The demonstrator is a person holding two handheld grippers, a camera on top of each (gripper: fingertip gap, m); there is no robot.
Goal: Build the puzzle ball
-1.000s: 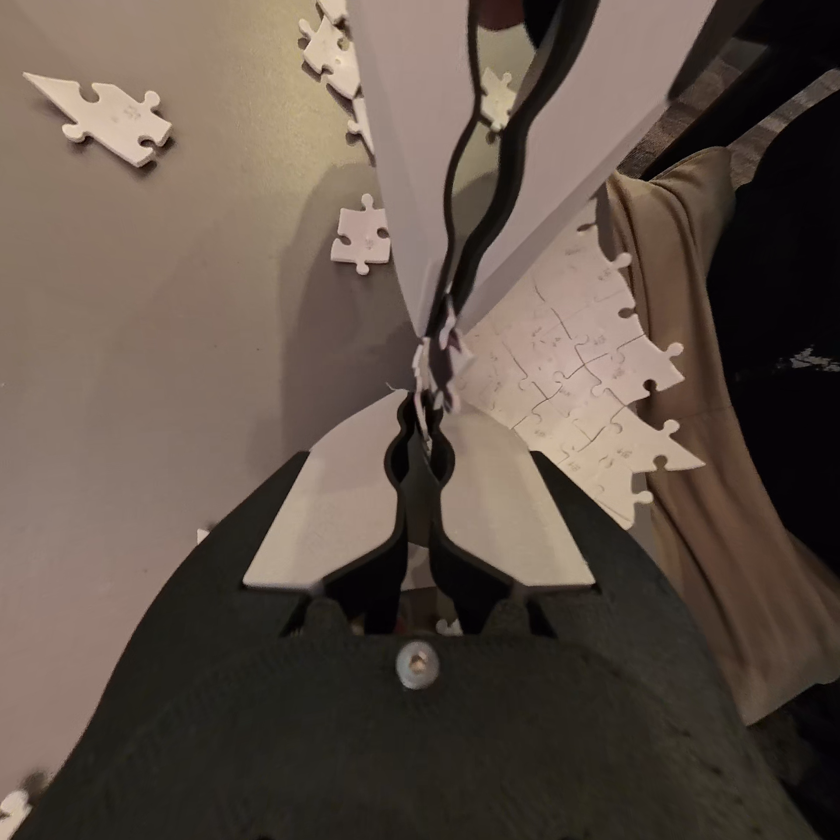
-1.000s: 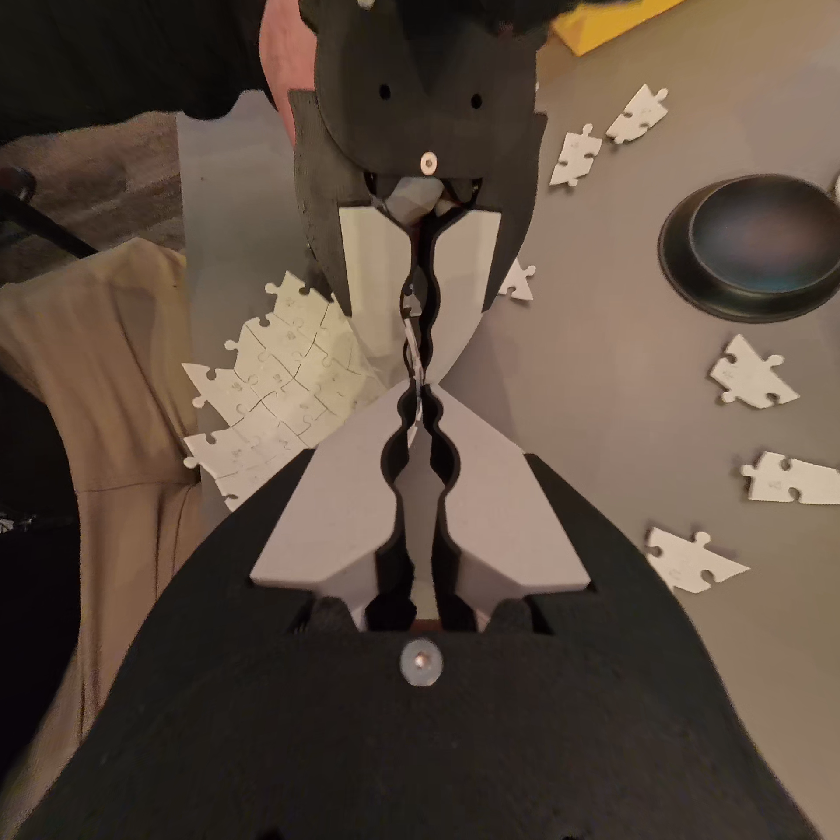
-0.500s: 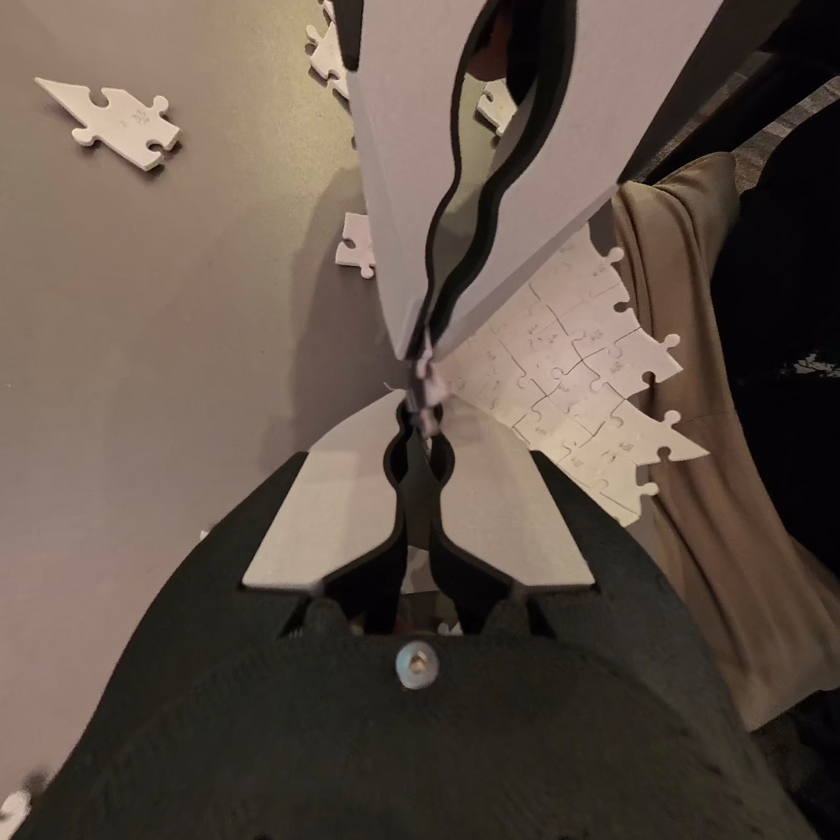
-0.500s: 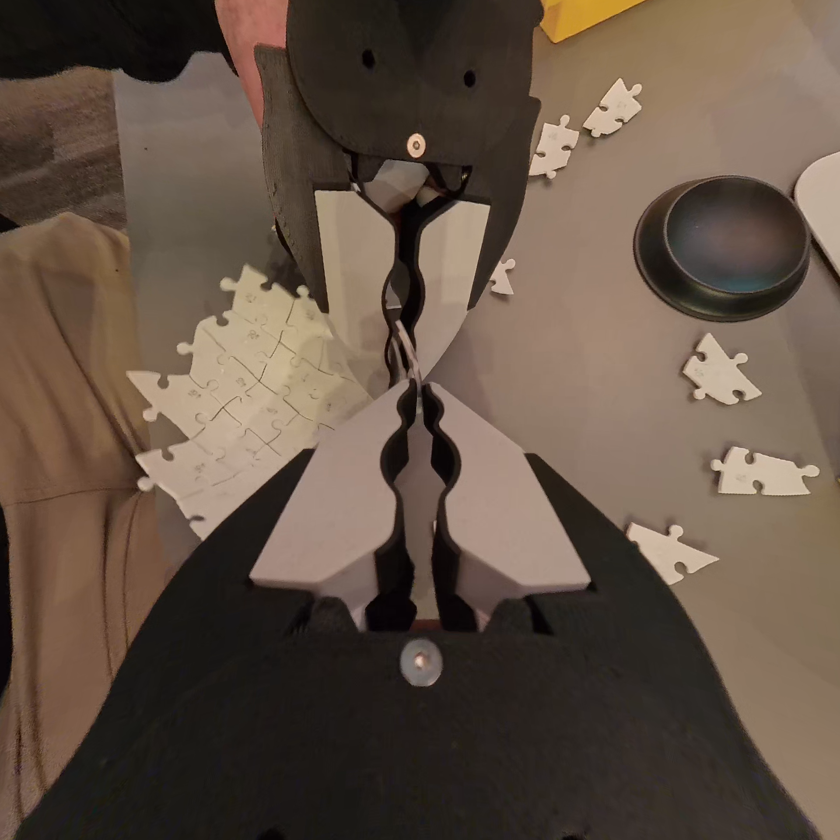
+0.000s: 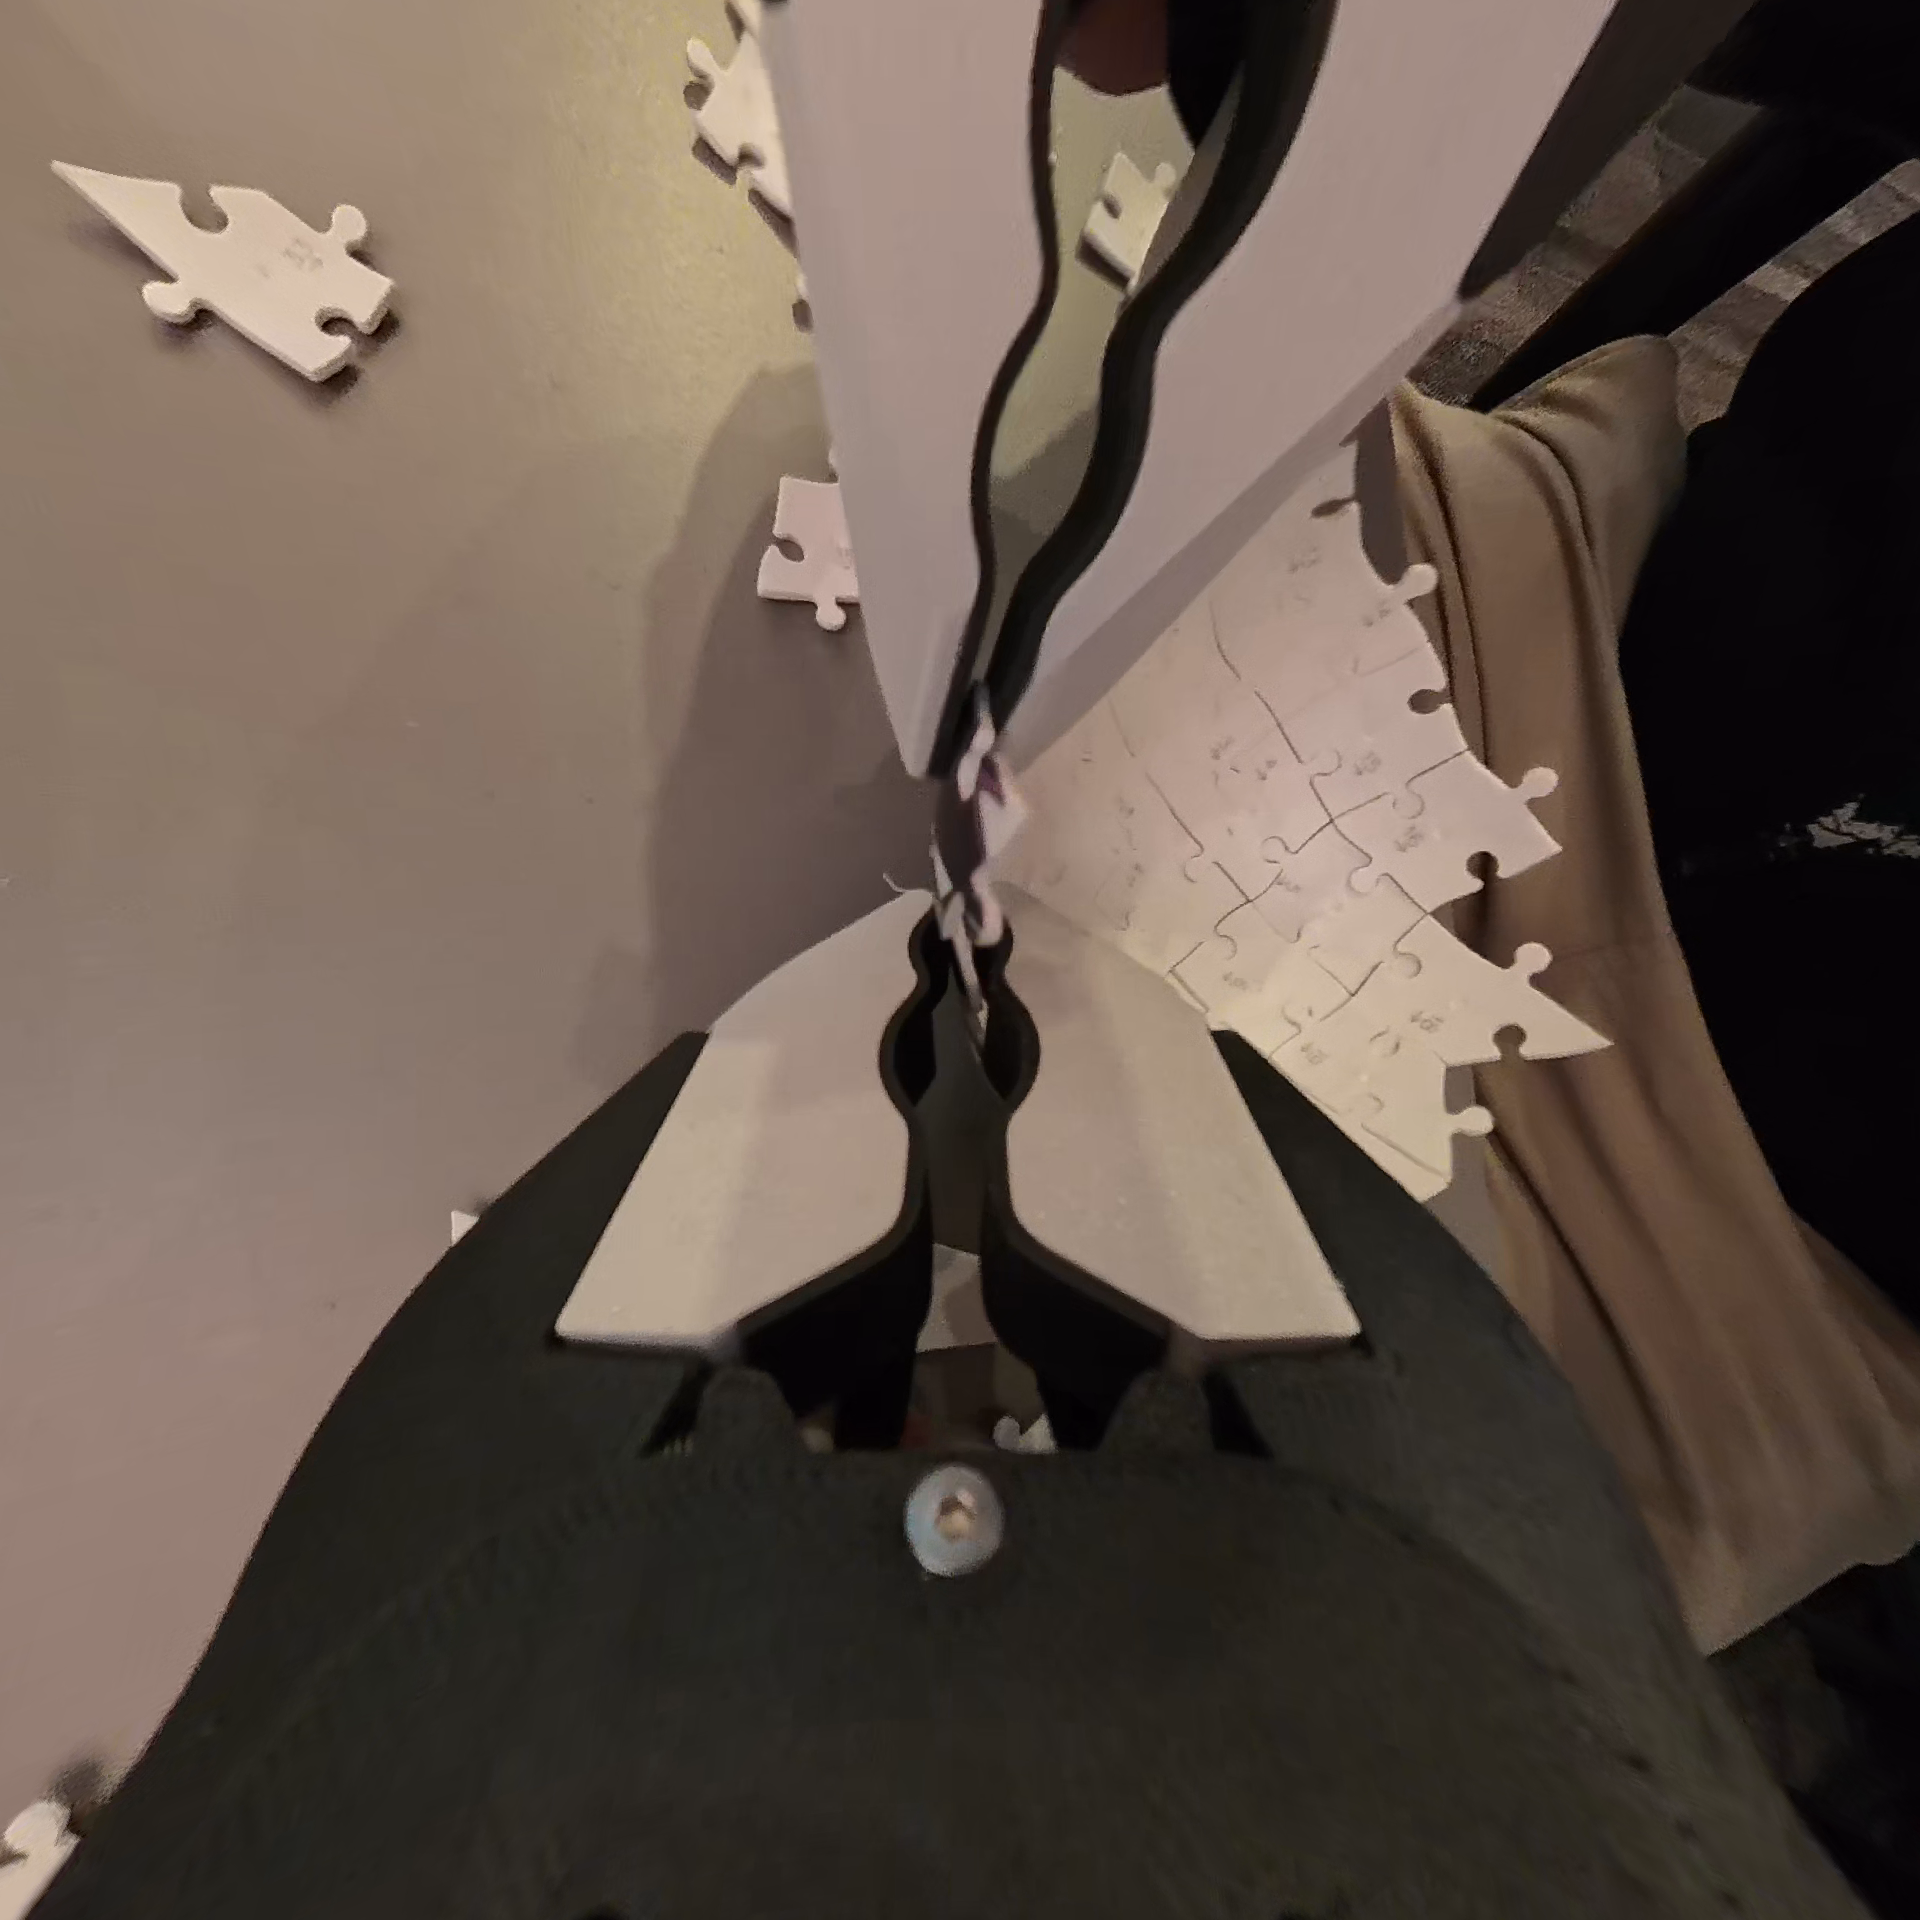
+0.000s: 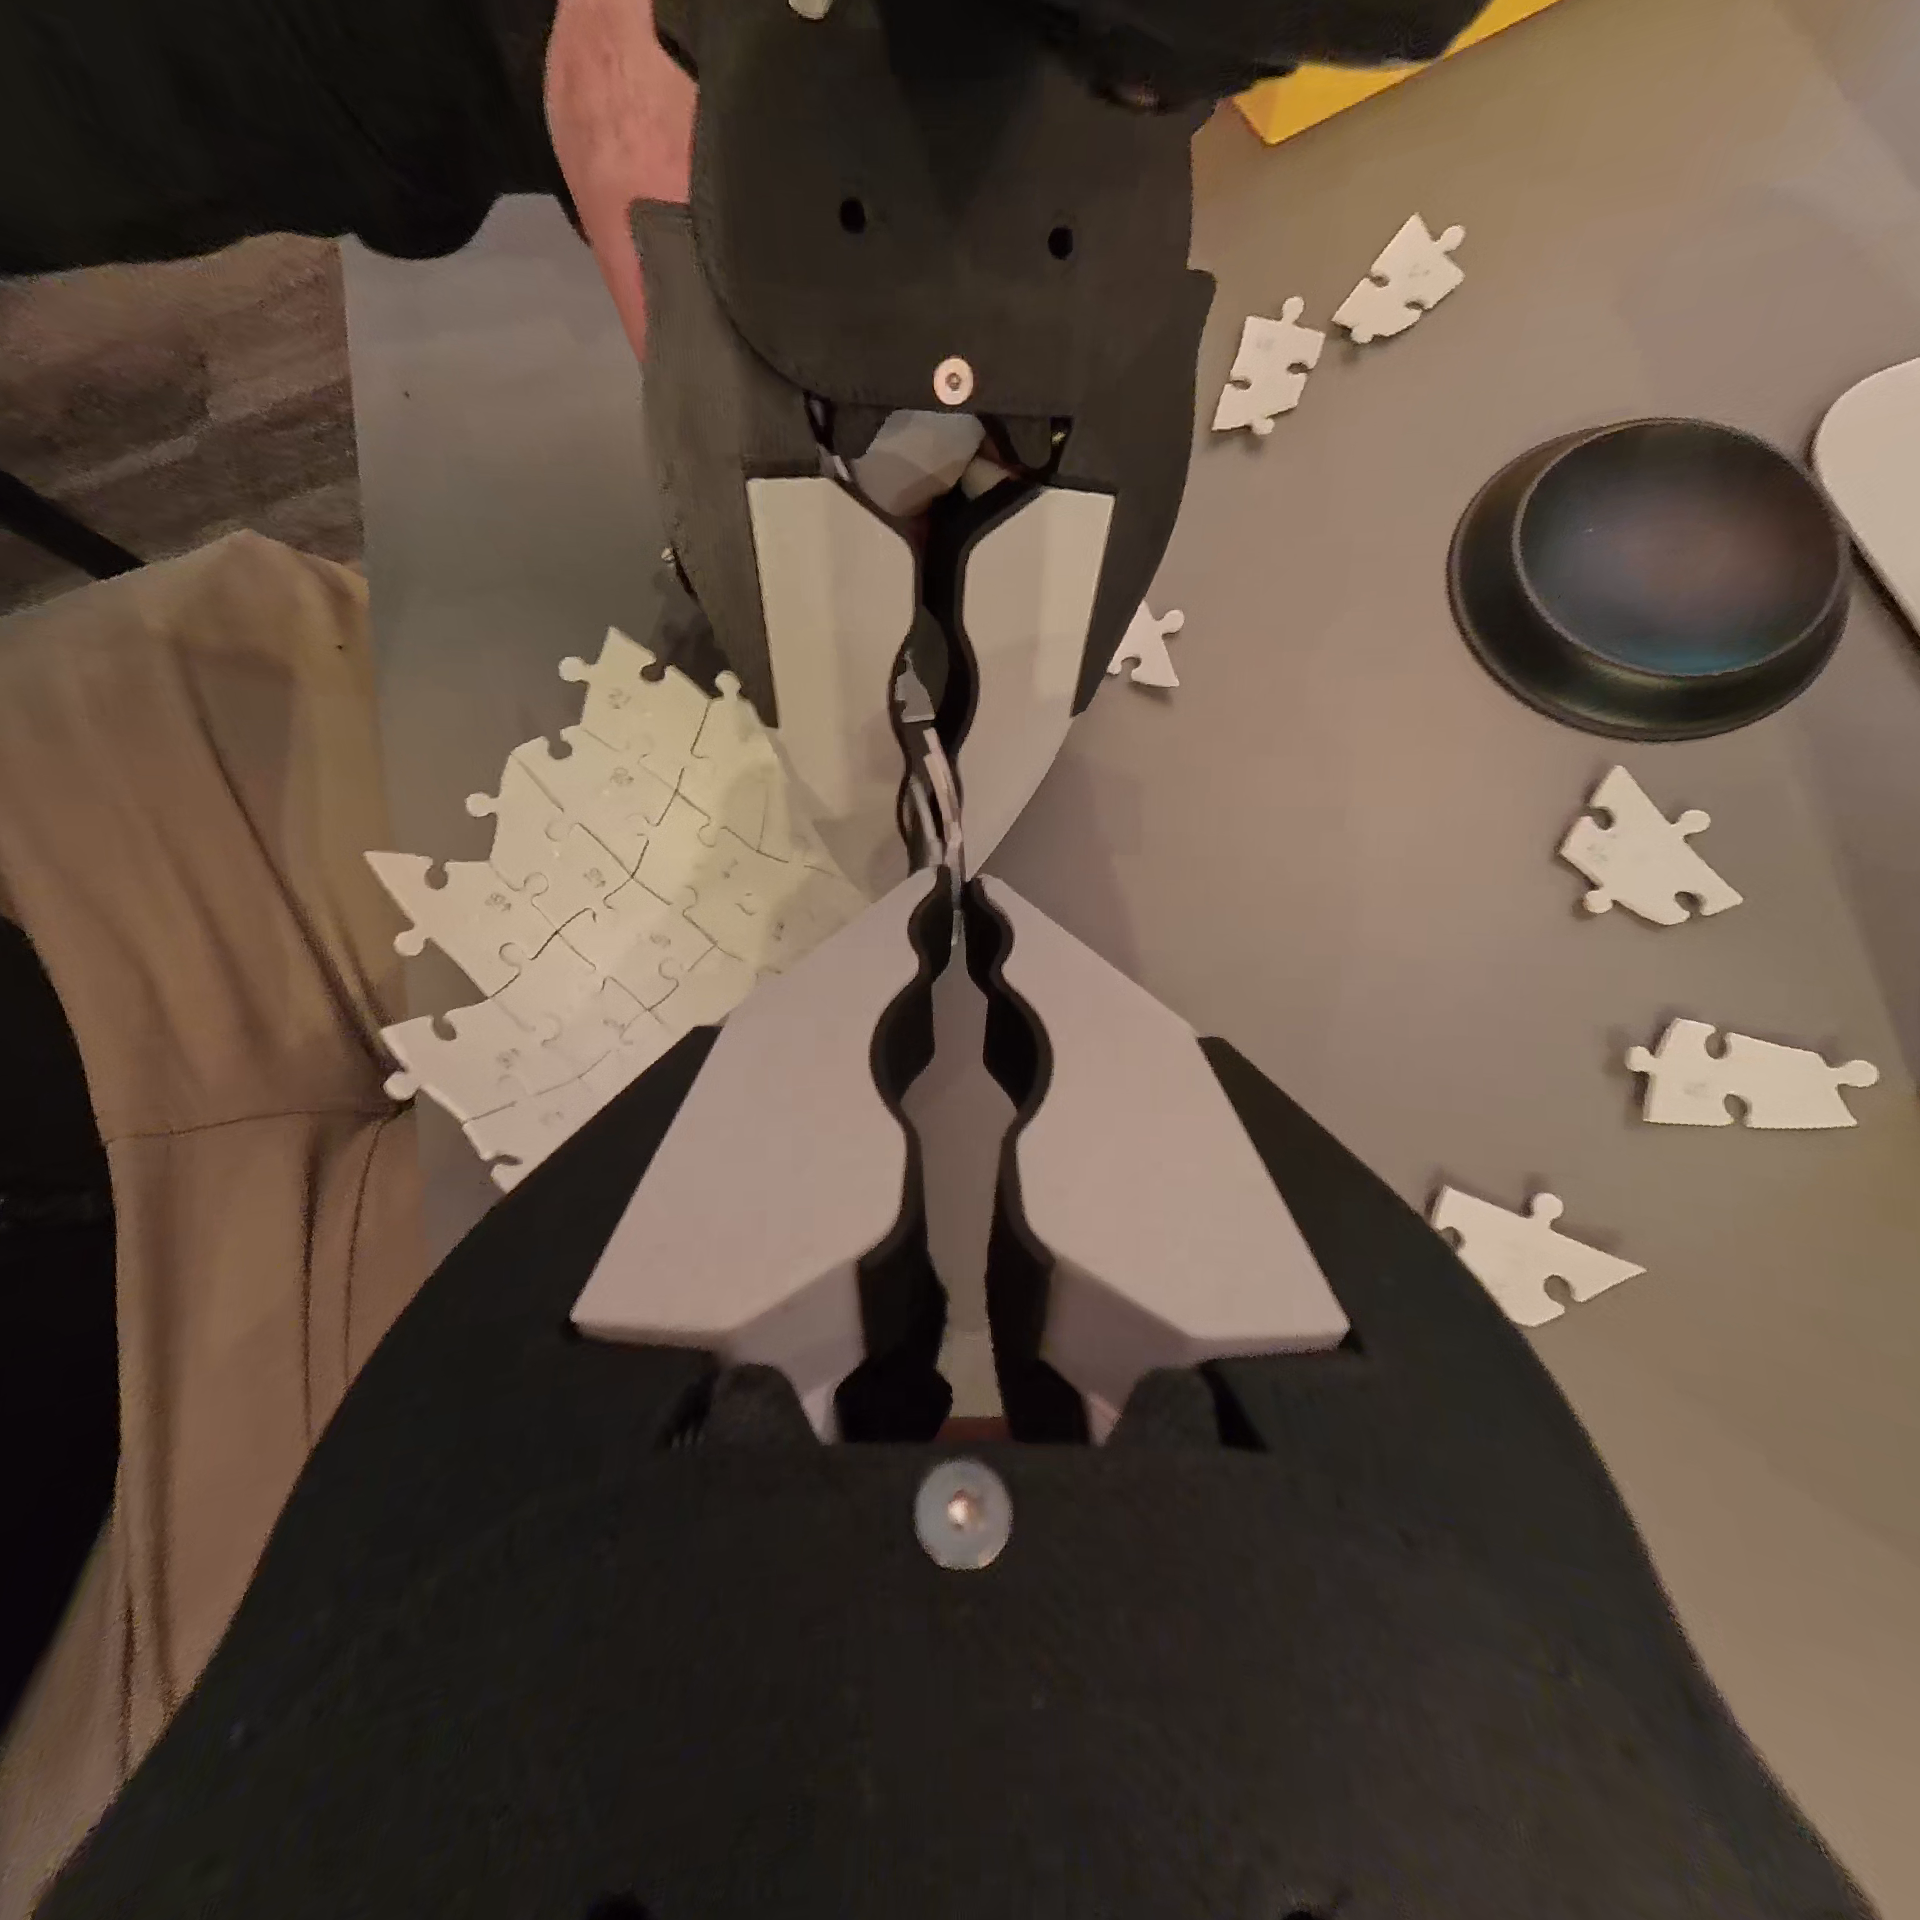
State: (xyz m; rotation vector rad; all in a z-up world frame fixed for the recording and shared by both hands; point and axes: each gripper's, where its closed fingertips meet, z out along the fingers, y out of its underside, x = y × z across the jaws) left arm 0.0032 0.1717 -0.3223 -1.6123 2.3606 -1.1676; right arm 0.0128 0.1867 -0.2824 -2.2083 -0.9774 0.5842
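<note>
My left gripper [image 5: 961, 925] and right gripper [image 6: 951, 894] meet tip to tip above the grey table. Each is shut on a small white puzzle piece held edge-on. The pieces [image 5: 977, 831] touch between the tips, and I cannot tell whether they are locked together. In the right wrist view the left gripper [image 6: 940, 847] comes down from the top with its piece [image 6: 935, 790]. In the left wrist view the right gripper [image 5: 961, 753] comes from above. A flat assembled sheet of pieces [image 5: 1330, 831] [image 6: 603, 894] lies at the table edge below the tips.
Loose white pieces lie on the table [image 5: 249, 260] [image 5: 810, 551] [image 6: 1652, 862] [image 6: 1745, 1075] [image 6: 1527, 1257] [image 6: 1262, 369]. A black bowl [image 6: 1652, 582] stands at the right, with a yellow object [image 6: 1340, 104] behind it. Tan cloth [image 6: 208, 935] [image 5: 1610, 1039] hangs past the table edge under the sheet. The grippers' ends are close to 4 cm from one another. Both grippers' tips are roughly 15 cm from the black bowl [image 6: 1652, 582].
Both grippers stay shut and tip to tip. The pair swayed slightly over the table and came back. The held pieces twisted from partly broadside to nearly edge-on.
</note>
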